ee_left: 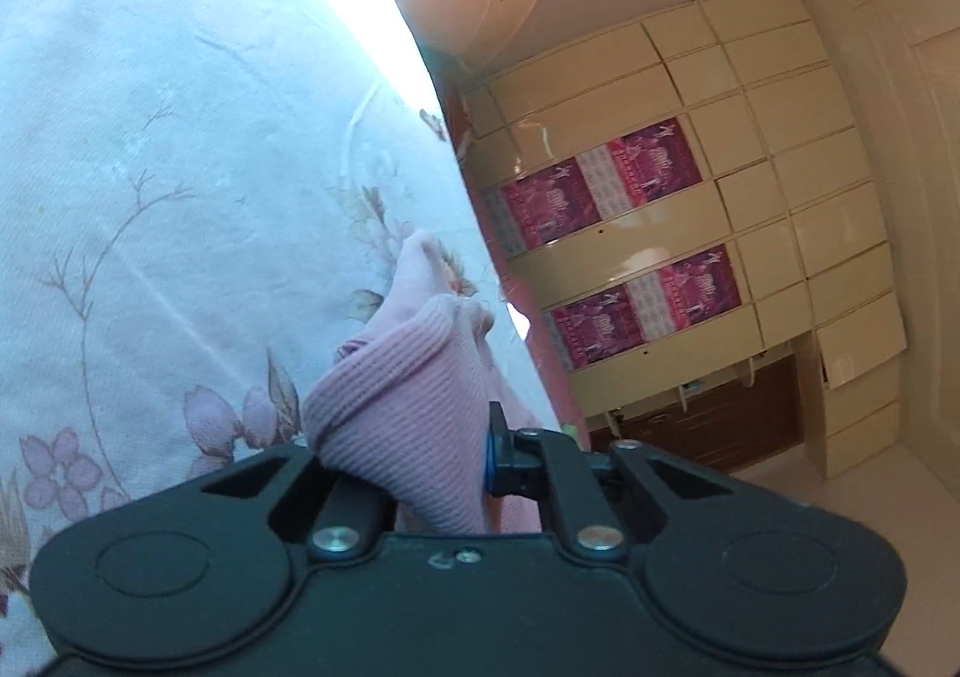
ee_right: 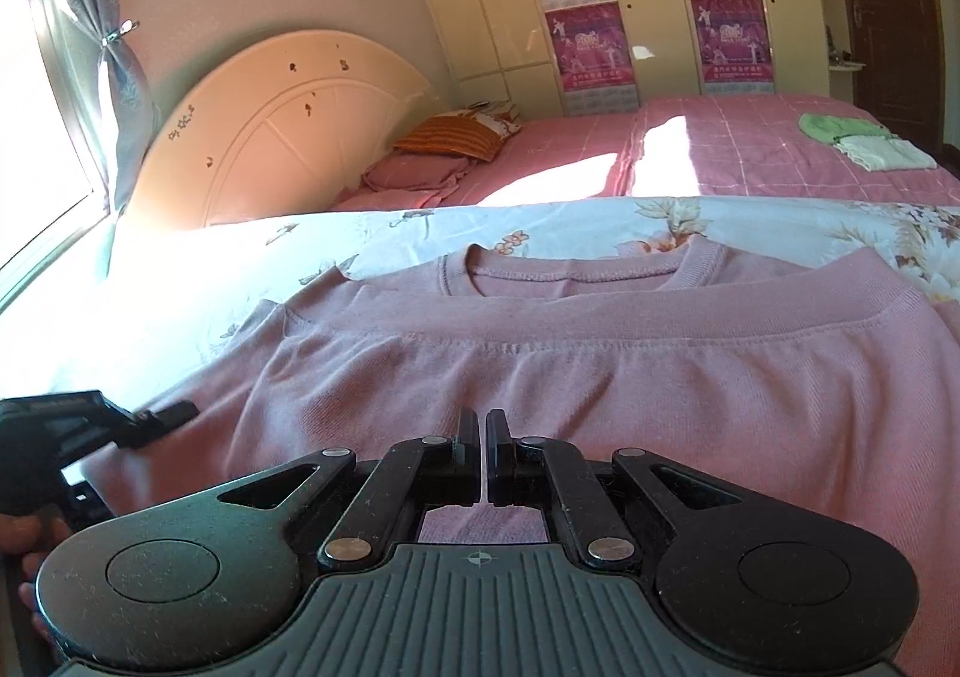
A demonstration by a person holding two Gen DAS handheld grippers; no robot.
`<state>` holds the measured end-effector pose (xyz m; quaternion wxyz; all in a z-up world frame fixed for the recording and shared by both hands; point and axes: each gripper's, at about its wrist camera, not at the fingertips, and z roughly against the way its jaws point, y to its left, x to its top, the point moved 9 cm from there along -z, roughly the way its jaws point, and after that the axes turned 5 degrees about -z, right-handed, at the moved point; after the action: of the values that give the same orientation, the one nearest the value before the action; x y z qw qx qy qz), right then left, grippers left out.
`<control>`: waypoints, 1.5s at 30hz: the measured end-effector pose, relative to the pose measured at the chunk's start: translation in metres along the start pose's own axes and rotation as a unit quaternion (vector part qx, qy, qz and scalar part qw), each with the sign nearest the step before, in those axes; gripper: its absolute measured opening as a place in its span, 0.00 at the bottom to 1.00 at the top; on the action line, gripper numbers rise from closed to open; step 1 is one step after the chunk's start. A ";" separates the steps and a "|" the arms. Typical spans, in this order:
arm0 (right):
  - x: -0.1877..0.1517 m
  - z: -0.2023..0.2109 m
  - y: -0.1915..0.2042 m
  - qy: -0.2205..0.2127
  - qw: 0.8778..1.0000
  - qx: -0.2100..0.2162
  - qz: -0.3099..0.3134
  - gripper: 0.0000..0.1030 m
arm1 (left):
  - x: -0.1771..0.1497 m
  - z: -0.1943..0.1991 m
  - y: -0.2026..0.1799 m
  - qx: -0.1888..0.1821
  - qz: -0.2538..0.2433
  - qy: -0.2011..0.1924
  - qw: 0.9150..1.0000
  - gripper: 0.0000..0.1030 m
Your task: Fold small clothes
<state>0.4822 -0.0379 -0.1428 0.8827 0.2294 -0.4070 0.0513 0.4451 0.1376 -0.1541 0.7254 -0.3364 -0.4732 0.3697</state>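
Note:
A pink sweatshirt (ee_right: 540, 365) lies spread on a floral quilt (ee_right: 240, 251), its collar toward the far side and its hem folded up near the collar. My left gripper (ee_left: 414, 461) is shut on the sweatshirt's ribbed pink cuff (ee_left: 408, 377), which bunches up out of the jaws. It also shows at the left edge of the right wrist view (ee_right: 156, 419), at the garment's left side. My right gripper (ee_right: 483, 455) is shut, its fingertips almost touching, low over the near part of the sweatshirt. No cloth shows between its pads.
A pink bedspread (ee_right: 720, 155) lies beyond the quilt, with a green and white pile of clothes (ee_right: 864, 140) at far right and pillows (ee_right: 444, 143) by the cream headboard (ee_right: 270, 125). A cream wardrobe with purple posters (ee_right: 588, 41) stands behind. A bright window (ee_right: 36, 107) is left.

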 end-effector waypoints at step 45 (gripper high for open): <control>-0.001 0.181 -0.196 -0.063 0.961 -0.014 -0.269 0.08 | -0.193 -0.068 -0.196 -0.022 -0.431 0.217 0.875 0.70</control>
<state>0.4105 -0.2932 -0.1125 0.8397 0.3203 -0.3861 -0.2082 0.4974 -0.1348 -0.0966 0.8897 -0.1867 -0.4102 -0.0729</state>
